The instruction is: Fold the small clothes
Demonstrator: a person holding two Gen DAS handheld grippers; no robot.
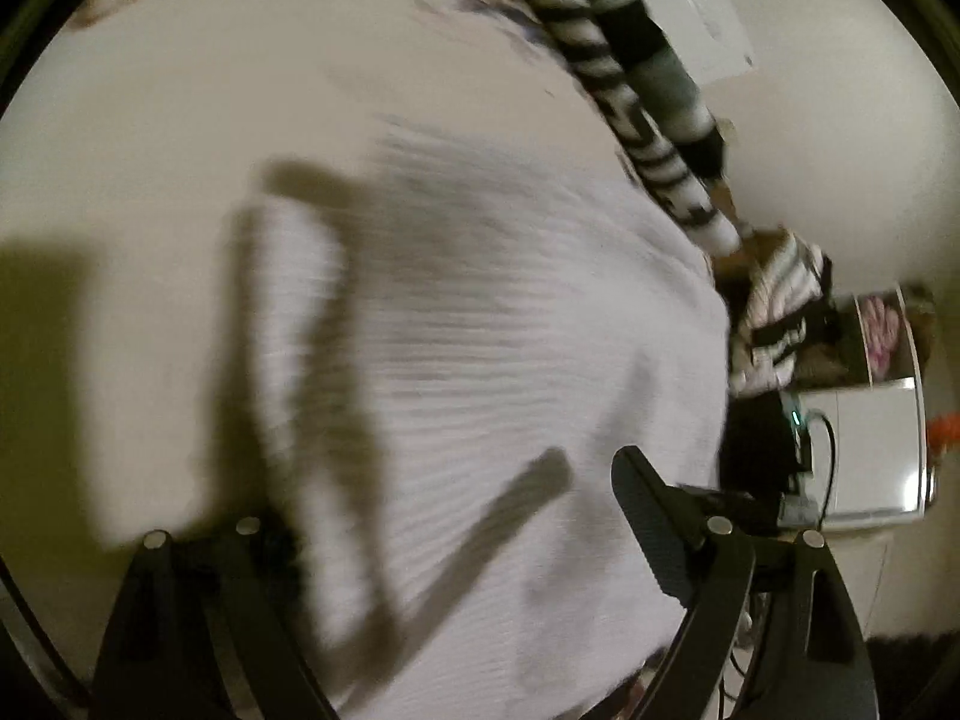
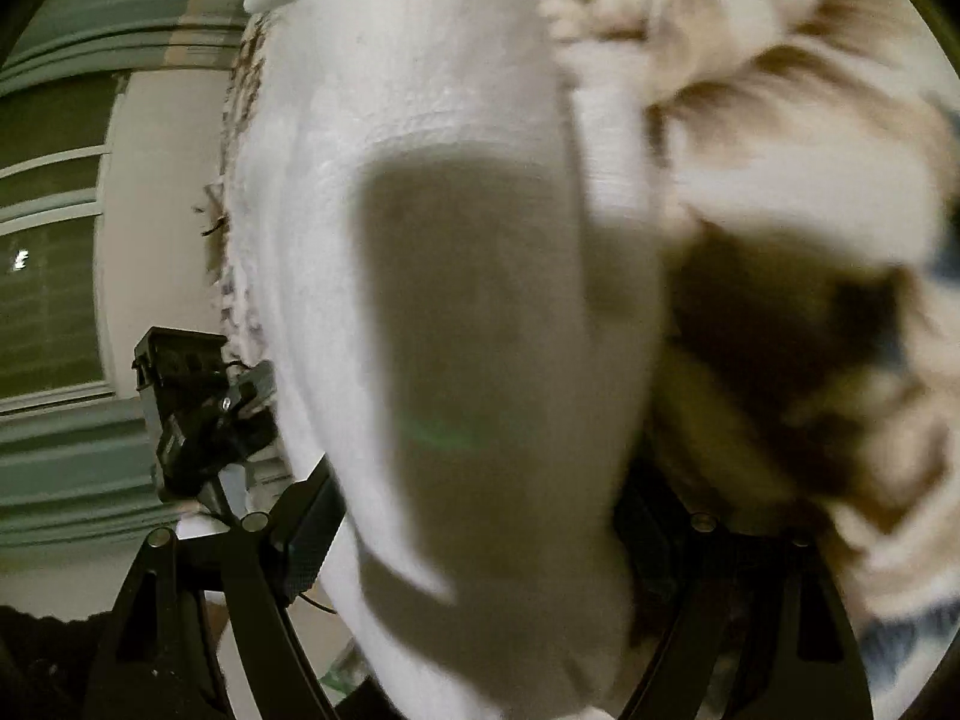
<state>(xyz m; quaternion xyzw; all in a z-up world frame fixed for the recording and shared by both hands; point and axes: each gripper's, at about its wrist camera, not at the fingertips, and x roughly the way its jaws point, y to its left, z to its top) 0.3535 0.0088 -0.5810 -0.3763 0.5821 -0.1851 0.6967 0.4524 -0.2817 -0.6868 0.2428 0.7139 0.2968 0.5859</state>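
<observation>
While both views blur, left gripper [image 1: 444,516] hangs jaws apart over white ribbed cloth [image 1: 480,330] spread on pale surface [image 1: 180,120], nothing pinched. Right gripper [image 2: 474,546] also jaws apart, same cloth [image 2: 408,120] draped close between its fingers, unclamped. Striped garment [image 1: 600,48] lies beyond; crumpled beige-brown fabric [image 2: 780,120] beside right.

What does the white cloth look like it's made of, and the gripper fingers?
White cloth: soft ribbed knit, probably cotton, matte; fine parallel ridges show, though blurred. Gripper fingers: matte black, likely moulded plastic, with a ridged pad face.
</observation>
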